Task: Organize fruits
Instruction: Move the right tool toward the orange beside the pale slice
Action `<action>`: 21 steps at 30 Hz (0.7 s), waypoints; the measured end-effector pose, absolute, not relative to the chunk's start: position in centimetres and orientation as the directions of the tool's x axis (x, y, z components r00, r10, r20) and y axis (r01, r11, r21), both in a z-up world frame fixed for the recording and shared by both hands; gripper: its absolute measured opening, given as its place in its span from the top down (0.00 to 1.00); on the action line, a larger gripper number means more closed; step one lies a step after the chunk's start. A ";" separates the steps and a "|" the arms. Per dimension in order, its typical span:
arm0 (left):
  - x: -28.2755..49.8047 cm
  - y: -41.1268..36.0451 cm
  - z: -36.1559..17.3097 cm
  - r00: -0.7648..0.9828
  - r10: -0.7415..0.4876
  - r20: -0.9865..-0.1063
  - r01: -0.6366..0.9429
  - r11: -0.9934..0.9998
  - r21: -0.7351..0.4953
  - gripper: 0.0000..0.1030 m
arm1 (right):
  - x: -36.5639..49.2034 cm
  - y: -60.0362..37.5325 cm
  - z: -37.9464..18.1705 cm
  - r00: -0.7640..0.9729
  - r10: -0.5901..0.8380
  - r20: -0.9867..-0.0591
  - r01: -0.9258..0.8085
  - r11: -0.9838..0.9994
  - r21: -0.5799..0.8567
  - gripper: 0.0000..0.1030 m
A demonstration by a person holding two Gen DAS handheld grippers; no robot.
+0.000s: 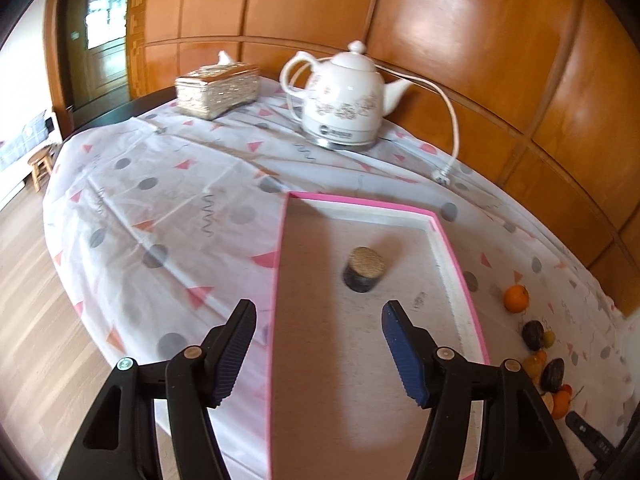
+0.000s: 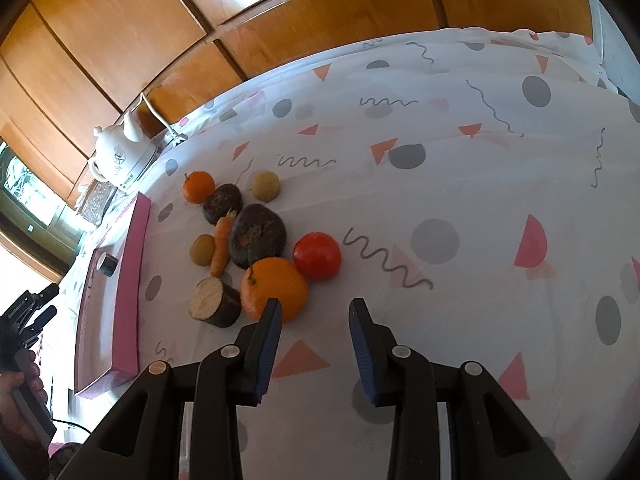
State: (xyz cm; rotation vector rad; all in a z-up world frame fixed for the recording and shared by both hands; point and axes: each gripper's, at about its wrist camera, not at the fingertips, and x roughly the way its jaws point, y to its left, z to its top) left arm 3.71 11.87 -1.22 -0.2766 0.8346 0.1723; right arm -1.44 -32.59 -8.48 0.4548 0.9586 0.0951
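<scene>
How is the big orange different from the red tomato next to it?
The big orange is orange and has a little stem mark; the red tomato is shiny red and smooth. The orange looks bigger than the tomato. The orange lies closer to the right gripper. Both are round and rest on the tablecloth.

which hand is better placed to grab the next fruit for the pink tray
Right. Its open fingers sit empty just beside the large orange in the fruit pile. The left gripper, also empty, hangs over the pink tray, away from the pile.
</scene>
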 end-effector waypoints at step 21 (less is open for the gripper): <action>0.6 16.7 -4.0 0.611 0.067 -0.789 -0.401 0.885 -0.236 0.27 | 0.8 -28.3 -7.9 0.561 0.194 -0.805 0.069 0.958 0.279 0.60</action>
